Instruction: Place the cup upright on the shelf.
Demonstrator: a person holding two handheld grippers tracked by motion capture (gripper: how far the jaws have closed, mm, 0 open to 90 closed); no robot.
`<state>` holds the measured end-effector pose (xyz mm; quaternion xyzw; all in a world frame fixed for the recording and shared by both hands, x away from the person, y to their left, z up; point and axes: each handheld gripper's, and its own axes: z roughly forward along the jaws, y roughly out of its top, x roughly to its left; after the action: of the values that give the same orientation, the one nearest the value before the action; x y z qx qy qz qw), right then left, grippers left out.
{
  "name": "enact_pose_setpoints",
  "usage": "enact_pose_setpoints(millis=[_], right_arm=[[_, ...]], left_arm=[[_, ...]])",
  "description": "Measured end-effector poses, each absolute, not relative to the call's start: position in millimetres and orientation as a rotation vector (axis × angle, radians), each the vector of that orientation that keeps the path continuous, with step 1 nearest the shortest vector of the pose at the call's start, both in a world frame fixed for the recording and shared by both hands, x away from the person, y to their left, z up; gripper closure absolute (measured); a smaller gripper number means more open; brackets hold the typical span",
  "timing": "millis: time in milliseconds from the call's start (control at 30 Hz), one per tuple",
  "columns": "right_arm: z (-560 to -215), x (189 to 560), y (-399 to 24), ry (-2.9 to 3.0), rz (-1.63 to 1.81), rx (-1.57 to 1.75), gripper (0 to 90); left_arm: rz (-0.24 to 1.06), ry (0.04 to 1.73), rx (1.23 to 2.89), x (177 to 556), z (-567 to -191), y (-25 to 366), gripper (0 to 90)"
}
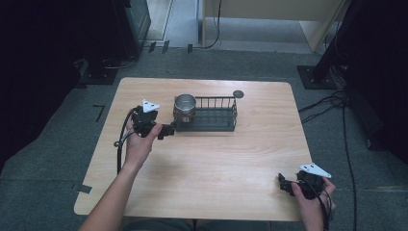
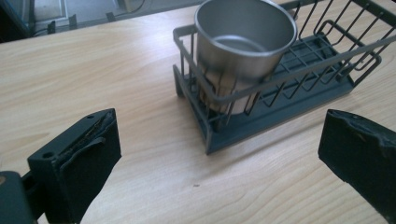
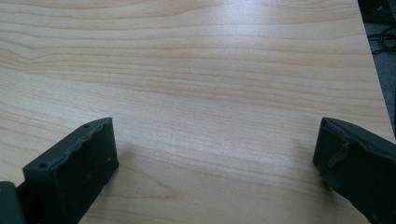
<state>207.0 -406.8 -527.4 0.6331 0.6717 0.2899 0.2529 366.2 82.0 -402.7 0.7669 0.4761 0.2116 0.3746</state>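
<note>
A shiny steel cup (image 1: 184, 107) stands upright in the left end of a dark wire rack (image 1: 214, 115) at the back middle of the wooden table (image 1: 216, 159). My left gripper (image 1: 167, 130) sits just left of the rack's near corner, open, with nothing between its jaws. In the left gripper view the cup (image 2: 245, 46) and the rack (image 2: 299, 88) lie ahead of the wide-apart jaws of the left gripper (image 2: 219, 144). My right gripper (image 1: 285, 185) rests near the table's front right edge, open over bare wood. The right gripper (image 3: 215, 149) holds nothing.
A small dark round disc (image 1: 238, 94) lies on the table behind the rack's right end. The rest of the rack is free of objects. Cables (image 1: 327, 103) trail over the grey floor to the right, and dark stands flank the table.
</note>
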Motion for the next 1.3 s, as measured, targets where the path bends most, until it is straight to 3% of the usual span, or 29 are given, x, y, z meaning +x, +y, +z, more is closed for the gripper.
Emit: enact_pose_setpoints(millis=[1300], right_arm=[[-527, 207, -407, 1.826, 0.788, 1.722, 0.0]], left_arm=[[0.531, 1.415, 1.939, 310, -474, 168, 0.0]])
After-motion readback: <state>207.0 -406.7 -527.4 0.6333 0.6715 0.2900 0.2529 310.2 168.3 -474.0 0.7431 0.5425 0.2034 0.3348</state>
